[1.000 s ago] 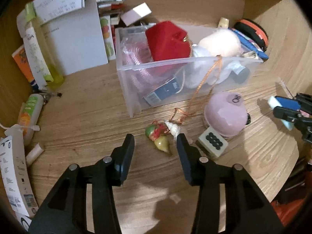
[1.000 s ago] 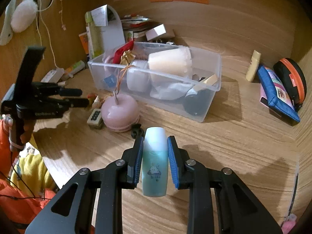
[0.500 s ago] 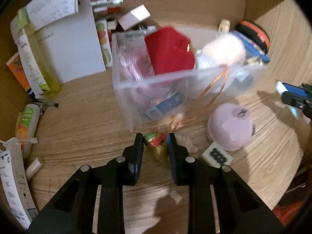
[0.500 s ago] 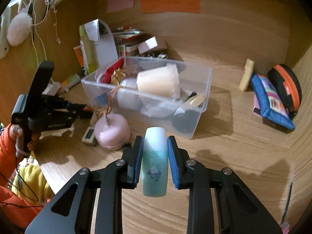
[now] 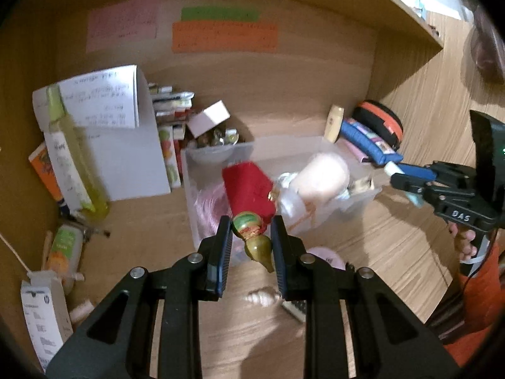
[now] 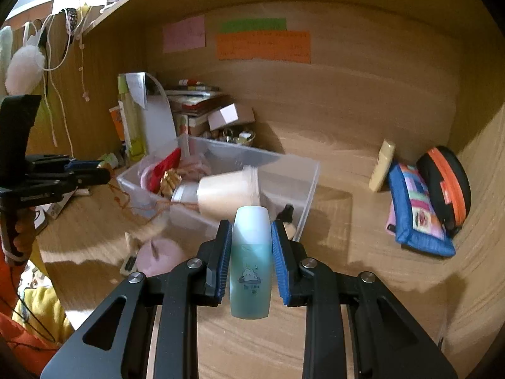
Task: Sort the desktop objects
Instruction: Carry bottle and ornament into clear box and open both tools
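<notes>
My left gripper (image 5: 251, 225) is shut on a small green, red and olive gourd charm (image 5: 254, 237) and holds it above the desk, in front of the clear plastic box (image 5: 202, 202). A white shell piece (image 5: 262, 297) dangles below it, blurred. An orange string (image 6: 139, 203) runs from the charm over the box. My right gripper (image 6: 251, 230) is shut on a teal bottle (image 6: 250, 265) with a white cap, held up near the box's (image 6: 304, 189) front right corner. Each gripper shows in the other's view: right gripper (image 5: 407, 178), left gripper (image 6: 94, 172).
The box holds a red pouch (image 5: 249, 186), a cream cup (image 6: 227, 194) and other items. A pink round case (image 6: 161, 252) and a tile (image 6: 129, 263) lie on the desk. A blue pouch (image 6: 413, 214) and an orange-black case (image 6: 448, 186) sit right. Bottles and papers (image 5: 104, 132) stand left.
The left gripper closed on the gourd charm and lifted it off the desk, with the shell piece trailing. The right gripper rose with the teal bottle still in it.
</notes>
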